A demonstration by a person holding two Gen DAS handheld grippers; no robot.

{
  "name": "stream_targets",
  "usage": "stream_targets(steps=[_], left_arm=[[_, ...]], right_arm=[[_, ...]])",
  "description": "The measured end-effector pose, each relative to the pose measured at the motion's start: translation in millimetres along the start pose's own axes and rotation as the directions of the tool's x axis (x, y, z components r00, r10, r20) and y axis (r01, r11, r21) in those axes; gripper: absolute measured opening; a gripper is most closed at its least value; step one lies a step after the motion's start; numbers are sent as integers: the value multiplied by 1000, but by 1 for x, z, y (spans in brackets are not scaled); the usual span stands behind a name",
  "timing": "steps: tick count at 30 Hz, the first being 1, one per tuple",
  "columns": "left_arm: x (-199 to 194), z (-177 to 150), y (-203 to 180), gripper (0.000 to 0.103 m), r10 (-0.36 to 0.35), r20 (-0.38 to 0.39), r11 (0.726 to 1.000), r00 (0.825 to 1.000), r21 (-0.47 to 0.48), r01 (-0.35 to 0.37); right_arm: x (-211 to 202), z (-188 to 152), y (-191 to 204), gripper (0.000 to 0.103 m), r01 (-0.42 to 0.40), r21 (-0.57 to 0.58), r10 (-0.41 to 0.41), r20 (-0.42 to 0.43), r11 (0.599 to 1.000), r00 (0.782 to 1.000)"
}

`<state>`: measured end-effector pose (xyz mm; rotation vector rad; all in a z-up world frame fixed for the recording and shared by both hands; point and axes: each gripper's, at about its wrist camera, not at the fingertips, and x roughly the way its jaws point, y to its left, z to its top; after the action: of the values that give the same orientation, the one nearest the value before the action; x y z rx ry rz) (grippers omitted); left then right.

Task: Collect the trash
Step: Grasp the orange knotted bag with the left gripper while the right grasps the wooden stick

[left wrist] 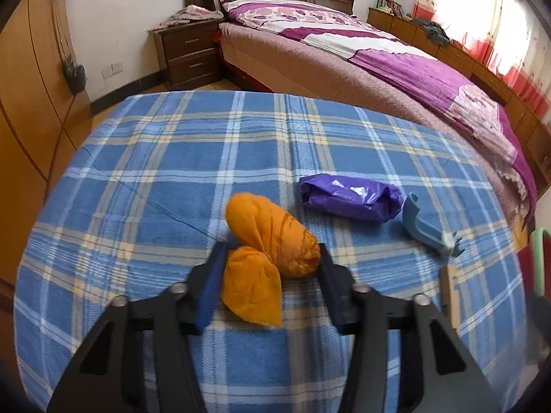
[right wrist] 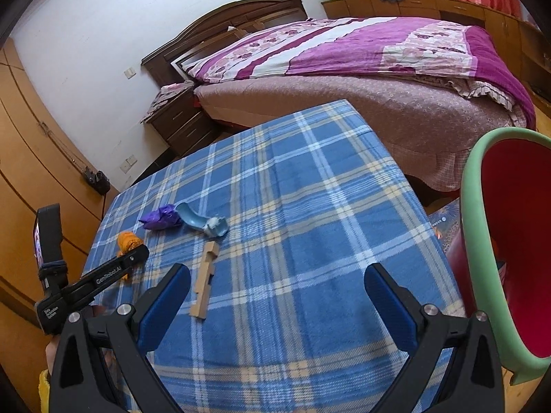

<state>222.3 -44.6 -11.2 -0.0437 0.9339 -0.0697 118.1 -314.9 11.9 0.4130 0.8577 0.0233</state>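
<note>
A bedroom table draped in a blue plaid cloth (left wrist: 172, 179) serves as the work surface. The left gripper (left wrist: 272, 258) has its two blue-padded fingers (left wrist: 210, 285) set on either side of a crumpled orange bag (left wrist: 272, 241), one pad against each flank of the bundle; whether the jaws are pressing it or merely bracketing it cannot be told. The bag's lower lobe sits between the fingers, its upper lobe bulging just ahead of the tips.

Ahead and to the right of that gripper lies a folded purple plastic bag (left wrist: 351, 198), and just beside it, farther right, a blue plastic piece (left wrist: 427, 223) with a scrap of white on its near end. A notched wooden strip (left wrist: 451, 292) lies at the gripper's far right.

The right gripper (right wrist: 277, 278) hovers over the cloth with its jaws spread wide and nothing between them. The wooden strip (right wrist: 205, 282) lies just inside its left finger. To its right, close by, stands a red bin with a green rim (right wrist: 471, 213). Beyond the table stretches a bed with a purple floral quilt (right wrist: 344, 48).
</note>
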Motion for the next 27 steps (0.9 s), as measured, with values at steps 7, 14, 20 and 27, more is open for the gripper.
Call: stream_targets(steps=[7, 14, 20, 27], left_arm=[[-10, -9, 14, 26, -55, 7, 997, 998, -44, 56], [-34, -24, 22, 26, -110, 27, 990, 994, -82, 112], [-58, -40, 28, 26, -135, 66, 985, 989, -100, 141], [-74, -52, 38, 26, -138, 93, 981, 986, -121, 149]], right_arm=[[-3, -6, 15, 103, -3, -32, 3, -8, 999, 1000], [1, -16, 34, 102, -26, -82, 24, -24, 996, 999], [15, -27, 57, 79, -13, -142, 6, -54, 990, 999], [35, -39, 75, 53, 6, -188, -21, -75, 982, 997]])
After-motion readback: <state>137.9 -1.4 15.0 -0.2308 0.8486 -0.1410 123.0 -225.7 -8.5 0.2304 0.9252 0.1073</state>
